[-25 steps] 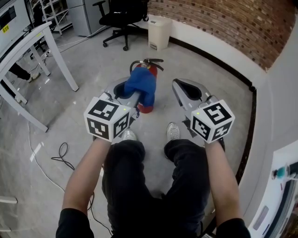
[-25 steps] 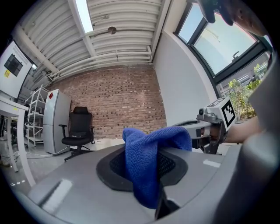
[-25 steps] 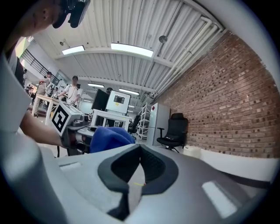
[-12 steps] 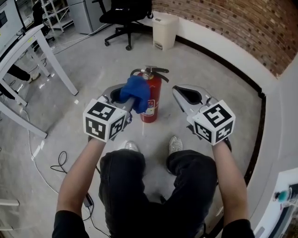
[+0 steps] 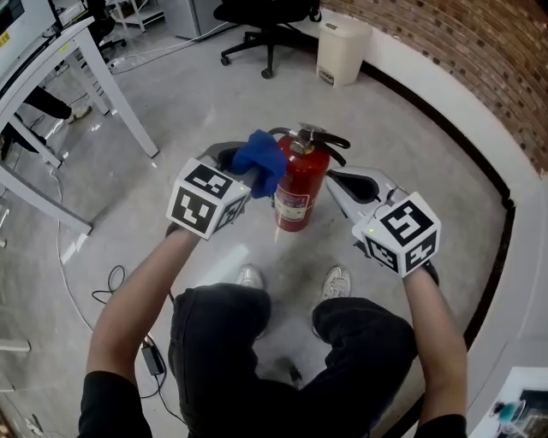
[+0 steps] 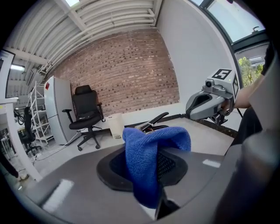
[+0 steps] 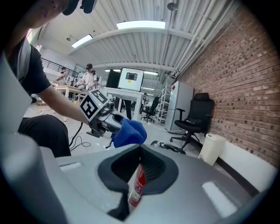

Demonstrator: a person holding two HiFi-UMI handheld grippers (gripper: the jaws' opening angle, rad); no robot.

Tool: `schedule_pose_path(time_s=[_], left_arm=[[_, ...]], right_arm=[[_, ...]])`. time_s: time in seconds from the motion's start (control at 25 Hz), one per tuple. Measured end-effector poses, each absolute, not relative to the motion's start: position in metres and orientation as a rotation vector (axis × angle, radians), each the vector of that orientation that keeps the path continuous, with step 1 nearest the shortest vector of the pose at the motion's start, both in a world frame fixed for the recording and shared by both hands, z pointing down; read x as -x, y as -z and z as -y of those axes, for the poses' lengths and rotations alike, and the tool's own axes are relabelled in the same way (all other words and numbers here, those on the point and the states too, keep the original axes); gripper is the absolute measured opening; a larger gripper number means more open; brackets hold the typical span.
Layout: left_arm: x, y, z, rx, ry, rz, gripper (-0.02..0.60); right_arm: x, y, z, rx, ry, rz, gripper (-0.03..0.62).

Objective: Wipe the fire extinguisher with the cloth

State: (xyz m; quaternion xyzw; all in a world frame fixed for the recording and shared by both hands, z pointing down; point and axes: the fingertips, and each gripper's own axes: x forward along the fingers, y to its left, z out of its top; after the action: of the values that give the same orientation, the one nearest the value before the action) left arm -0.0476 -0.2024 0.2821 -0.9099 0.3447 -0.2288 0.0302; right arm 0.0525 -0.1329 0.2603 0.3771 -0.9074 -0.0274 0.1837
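Note:
A red fire extinguisher [image 5: 300, 186] stands upright on the grey floor in front of my feet, its black lever [image 5: 321, 135] on top. My left gripper [image 5: 247, 168] is shut on a blue cloth [image 5: 262, 159], which hangs beside the extinguisher's upper left side, by the neck. In the left gripper view the cloth [image 6: 148, 162] fills the jaws and hides most of the extinguisher; only its lever [image 6: 154, 121] shows. My right gripper [image 5: 341, 181] is shut and holds nothing, close to the cylinder's right side. Through its jaw slit the red body [image 7: 137, 186] shows.
A white waste bin [image 5: 342, 49] and a black office chair [image 5: 267, 15] stand by the brick wall behind. A white table [image 5: 81, 51] is at the left, with cables [image 5: 111, 287] on the floor beside it. People stand far off in the right gripper view.
Both grippers have moved forward and down toward the extinguisher. The cloth, earlier in front of the cylinder, now sits at its upper left. The right gripper has closed in on its right side.

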Motion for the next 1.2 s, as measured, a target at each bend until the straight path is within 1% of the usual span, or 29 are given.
schedule_pose_path(time_s=[0.28, 0.44, 0.6, 0.8, 1.0, 1.2], left_arm=[[0.042, -0.301, 0.251, 2.722, 0.788, -1.099, 0.089], [0.026, -0.319, 0.266, 2.739, 0.818, -1.065, 0.089], [0.002, -0.330, 0.248, 2.733, 0.828, -0.949, 0.083], [-0.013, -0.321, 0.220, 2.773, 0.776, -0.892, 0.083], [-0.052, -0.315, 0.189, 2.772, 0.755, -0.729, 0.080], [-0.067, -0.302, 0.203, 2.727, 0.690, -0.855, 0.080]], right_arm=[[-0.053, -0.284, 0.150, -1.031, 0.050, 2.551, 0.003], [-0.054, -0.288, 0.151, -1.056, 0.031, 2.573, 0.003], [-0.051, -0.289, 0.144, -1.037, 0.036, 2.602, 0.003], [-0.046, -0.283, 0.145, -1.042, 0.039, 2.640, 0.003], [-0.048, -0.287, 0.139, -1.043, 0.002, 2.641, 0.003], [-0.062, -0.292, 0.133, -1.070, -0.027, 2.626, 0.003]])
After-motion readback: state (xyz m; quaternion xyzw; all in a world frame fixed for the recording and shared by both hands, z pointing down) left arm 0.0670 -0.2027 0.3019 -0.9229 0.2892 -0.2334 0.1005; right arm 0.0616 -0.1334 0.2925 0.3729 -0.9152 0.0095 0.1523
